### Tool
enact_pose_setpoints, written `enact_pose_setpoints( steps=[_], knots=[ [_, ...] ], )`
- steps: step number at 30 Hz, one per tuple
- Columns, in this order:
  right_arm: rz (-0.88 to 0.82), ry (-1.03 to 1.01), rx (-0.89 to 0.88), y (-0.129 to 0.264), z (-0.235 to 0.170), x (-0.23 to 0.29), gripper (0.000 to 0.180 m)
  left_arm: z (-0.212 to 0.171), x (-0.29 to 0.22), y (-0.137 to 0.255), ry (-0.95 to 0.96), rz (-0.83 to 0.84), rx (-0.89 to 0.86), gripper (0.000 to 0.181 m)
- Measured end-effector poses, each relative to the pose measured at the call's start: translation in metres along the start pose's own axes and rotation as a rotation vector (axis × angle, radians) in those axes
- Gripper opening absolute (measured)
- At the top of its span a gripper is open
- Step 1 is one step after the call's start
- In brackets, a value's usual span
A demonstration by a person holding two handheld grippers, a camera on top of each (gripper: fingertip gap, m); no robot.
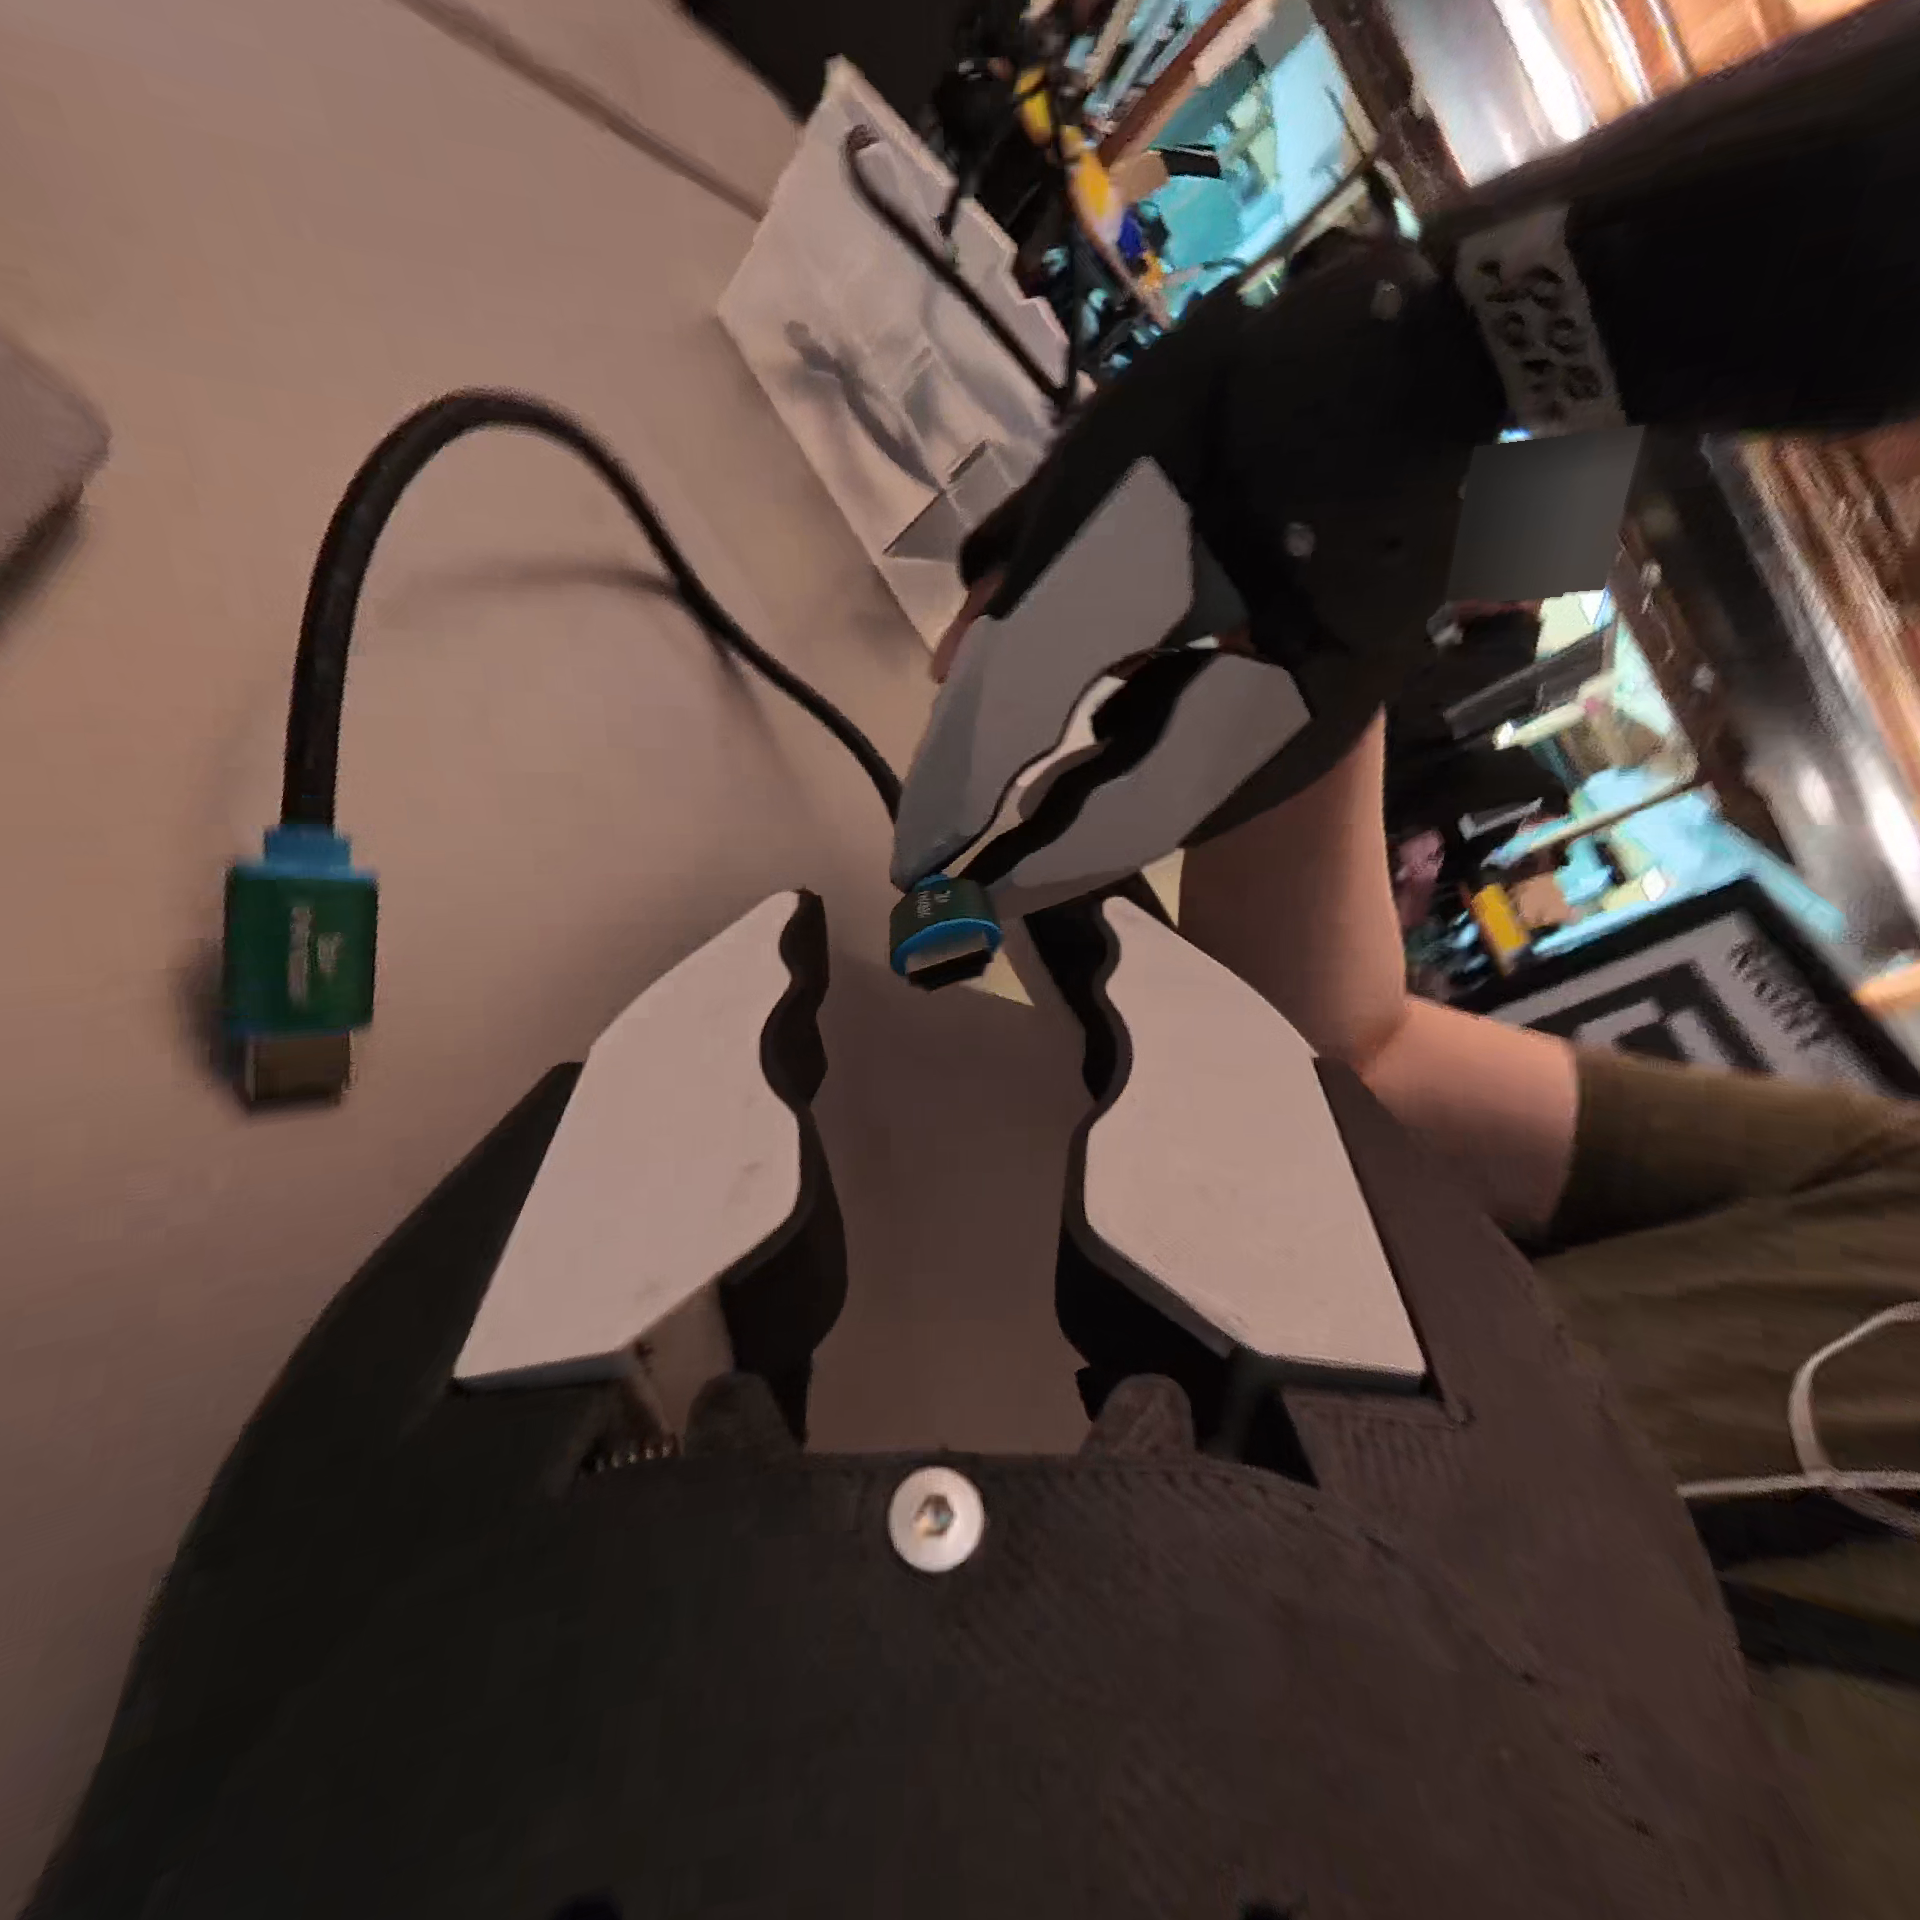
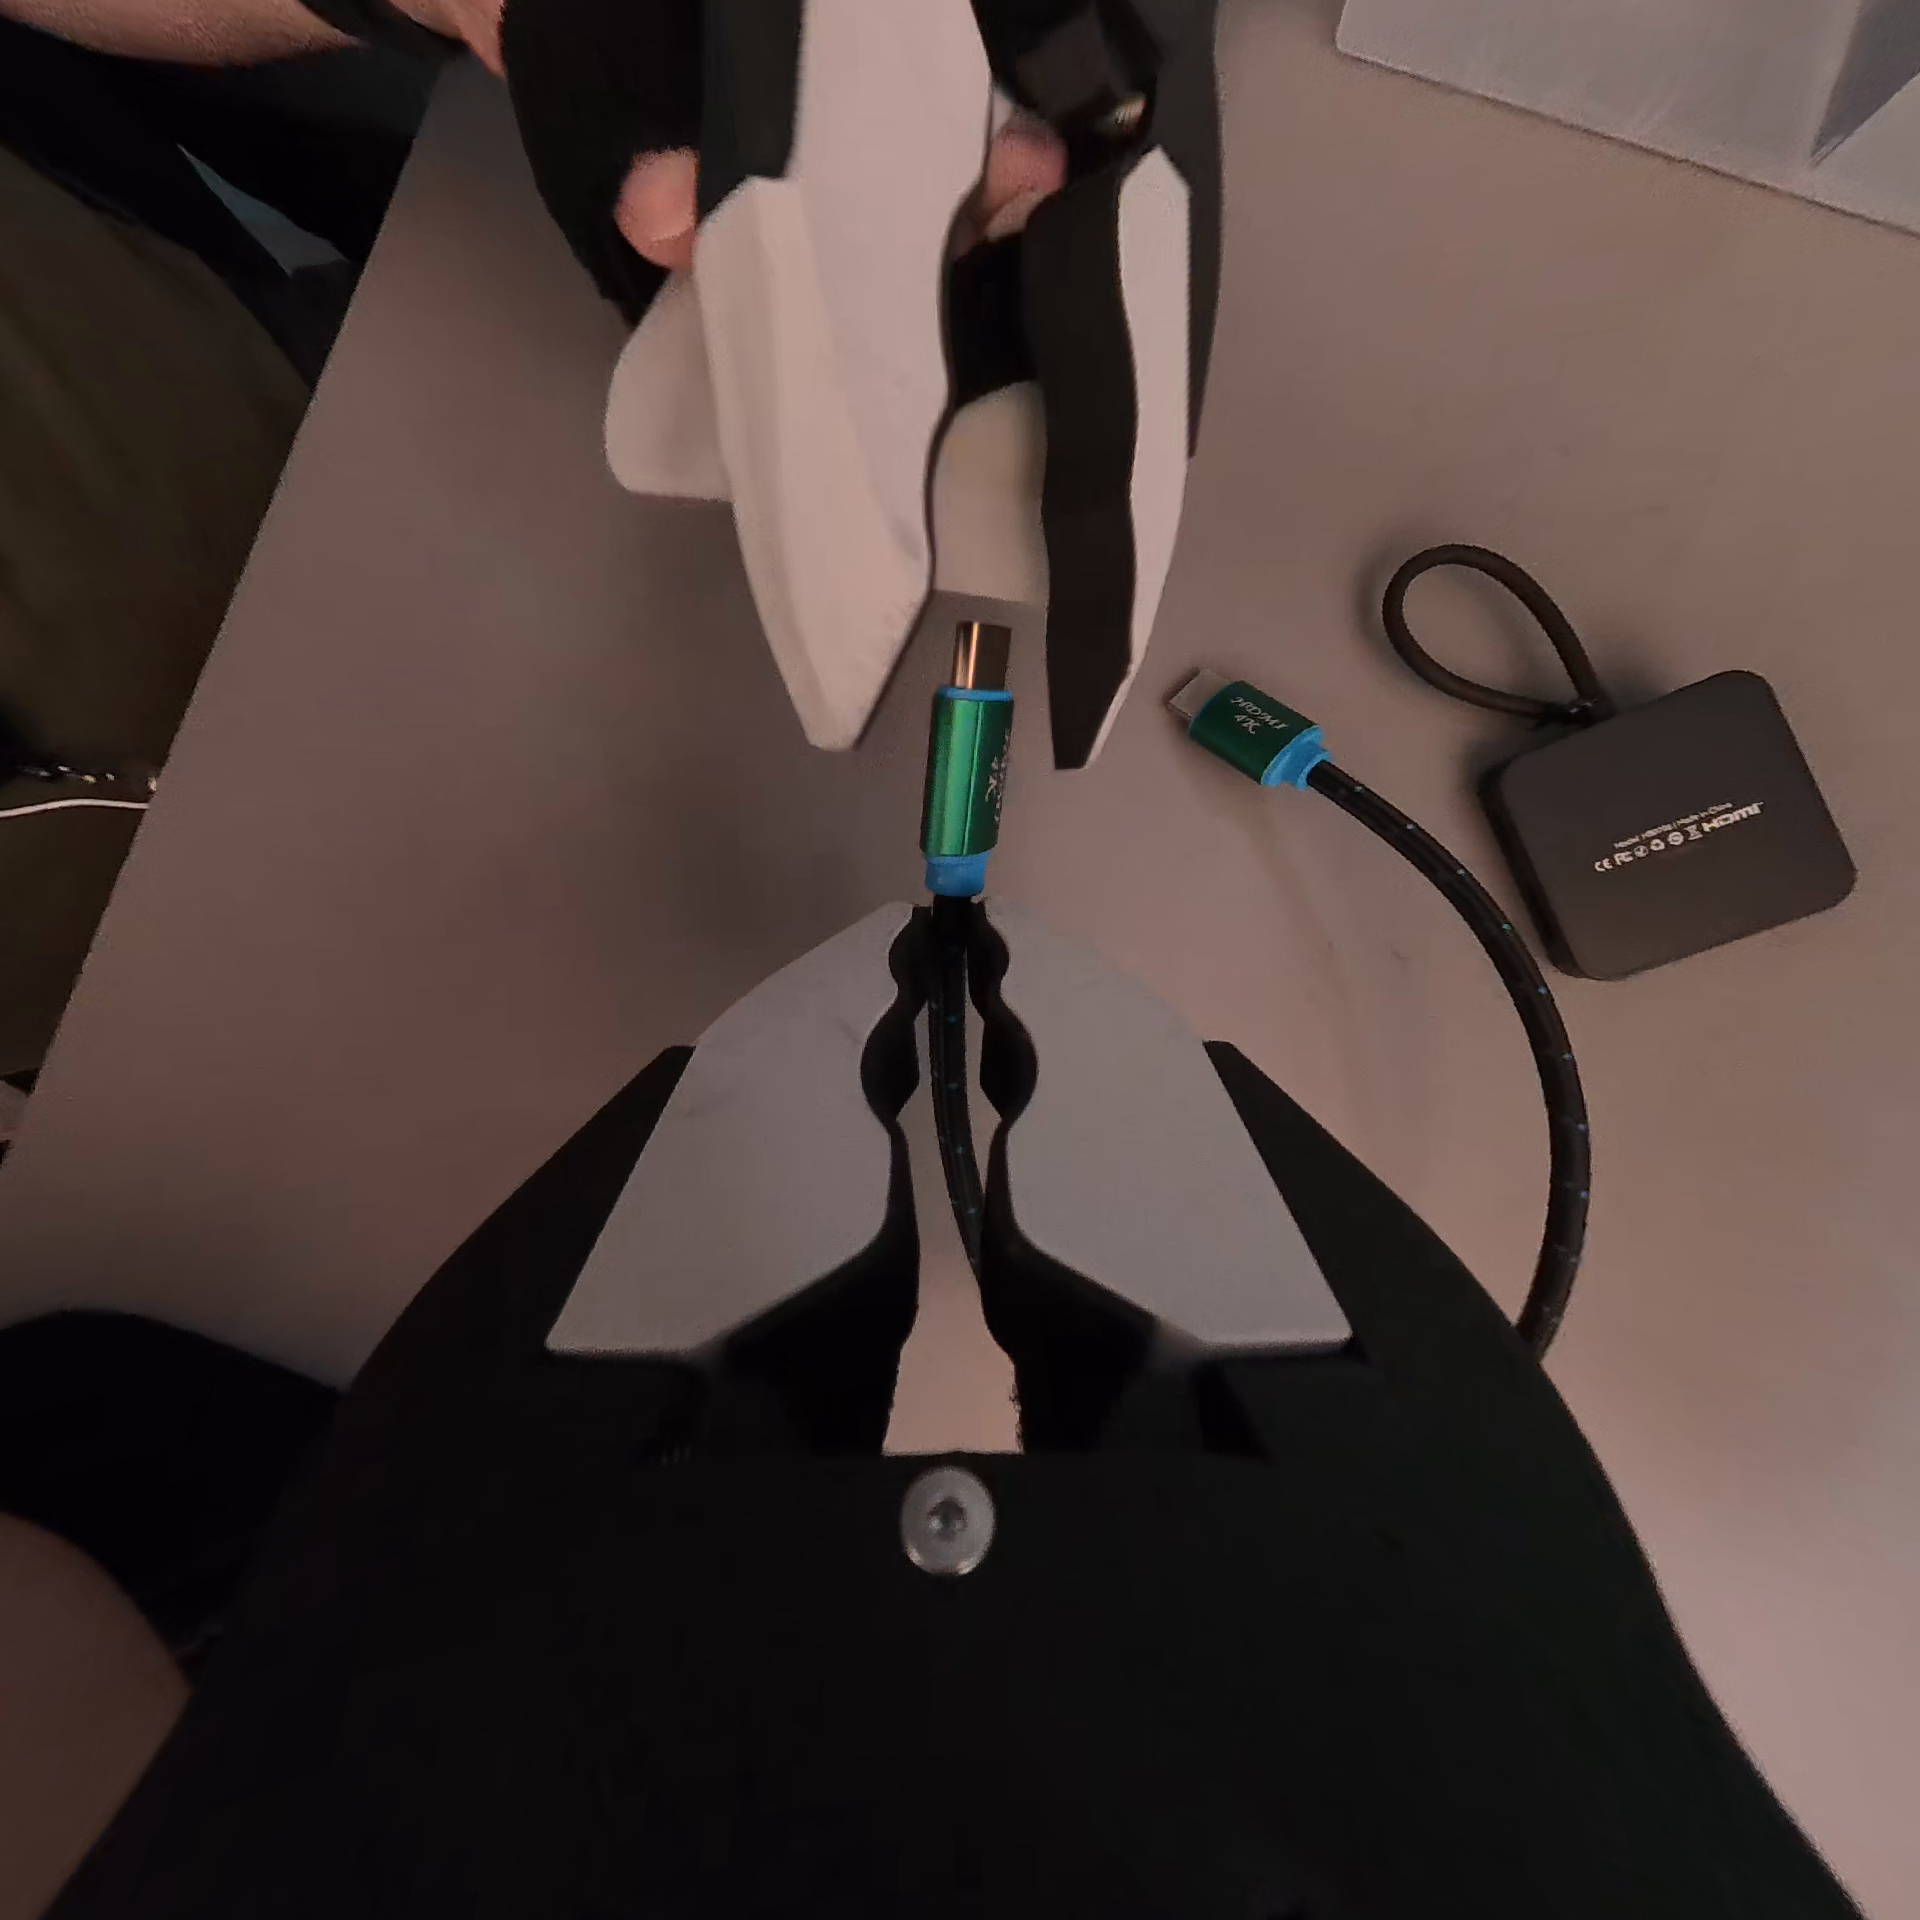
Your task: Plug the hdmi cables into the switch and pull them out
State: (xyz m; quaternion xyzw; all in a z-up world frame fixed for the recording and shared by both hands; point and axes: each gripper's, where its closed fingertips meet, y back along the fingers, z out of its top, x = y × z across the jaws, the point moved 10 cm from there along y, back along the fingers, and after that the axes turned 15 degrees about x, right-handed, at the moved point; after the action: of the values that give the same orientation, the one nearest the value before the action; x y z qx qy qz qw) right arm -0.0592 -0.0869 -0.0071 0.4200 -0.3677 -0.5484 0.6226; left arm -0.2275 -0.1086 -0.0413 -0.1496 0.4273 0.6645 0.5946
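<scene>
Green plugs: two. Right gripper (image 2: 948, 914) pinches one cable (image 2: 954, 1091); left gripper (image 1: 951, 935) open, empty. Switch (image 2: 1673, 821): one, centre right.

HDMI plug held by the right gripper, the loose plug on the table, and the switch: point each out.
Held HDMI plug (image 2: 968, 774): right wrist view, green shell.
Loose HDMI plug (image 2: 1250, 724): right wrist view, green shell.
Switch (image 2: 1668, 826): right wrist view, dark top face.
</scene>
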Motion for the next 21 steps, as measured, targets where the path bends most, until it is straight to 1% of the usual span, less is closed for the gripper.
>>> enact_pose_setpoints(
  steps=[1, 3, 5, 7, 10, 13, 15, 17, 19, 21],
  knots=[
    [0.009, -0.001, -0.014, 0.003, -0.001, 0.001, 0.007, 0.001, -0.003, 0.002, -0.086, 0.032, -0.004, 0.046],
    [0.030, 0.001, -0.048, 0.008, -0.002, 0.002, 0.008, 0.003, -0.010, 0.005, -0.252, 0.118, -0.021, 0.051],
    [0.050, 0.008, -0.062, 0.011, -0.002, 0.004, 0.008, 0.005, -0.017, 0.004, -0.375, 0.185, -0.014, 0.049],
    [0.064, 0.013, -0.065, 0.013, -0.003, 0.006, 0.007, 0.005, -0.022, 0.000, -0.444, 0.189, 0.013, 0.045],
    [0.084, 0.009, -0.070, 0.015, -0.004, 0.008, 0.007, 0.006, -0.022, -0.006, -0.439, 0.119, 0.067, 0.032],
    [0.114, 0.005, -0.063, 0.013, -0.004, 0.010, 0.007, 0.005, -0.025, -0.008, -0.451, 0.043, 0.040, 0.025],
    [0.130, 0.011, -0.064, 0.012, -0.004, 0.010, 0.007, 0.004, -0.024, -0.009, -0.459, 0.072, 0.062, 0.016],
    [0.141, 0.007, -0.061, 0.011, -0.003, 0.010, 0.007, 0.003, -0.024, -0.011, -0.473, 0.095, 0.089, 0.019],
    [0.152, 0.013, -0.065, 0.011, -0.003, 0.011, 0.007, 0.001, -0.026, -0.012, -0.495, 0.093, 0.109, 0.013],
    [0.156, 0.015, -0.066, 0.011, -0.003, 0.011, 0.008, 0.001, -0.027, -0.014, -0.505, 0.115, 0.139, 0.014]
  ],
)
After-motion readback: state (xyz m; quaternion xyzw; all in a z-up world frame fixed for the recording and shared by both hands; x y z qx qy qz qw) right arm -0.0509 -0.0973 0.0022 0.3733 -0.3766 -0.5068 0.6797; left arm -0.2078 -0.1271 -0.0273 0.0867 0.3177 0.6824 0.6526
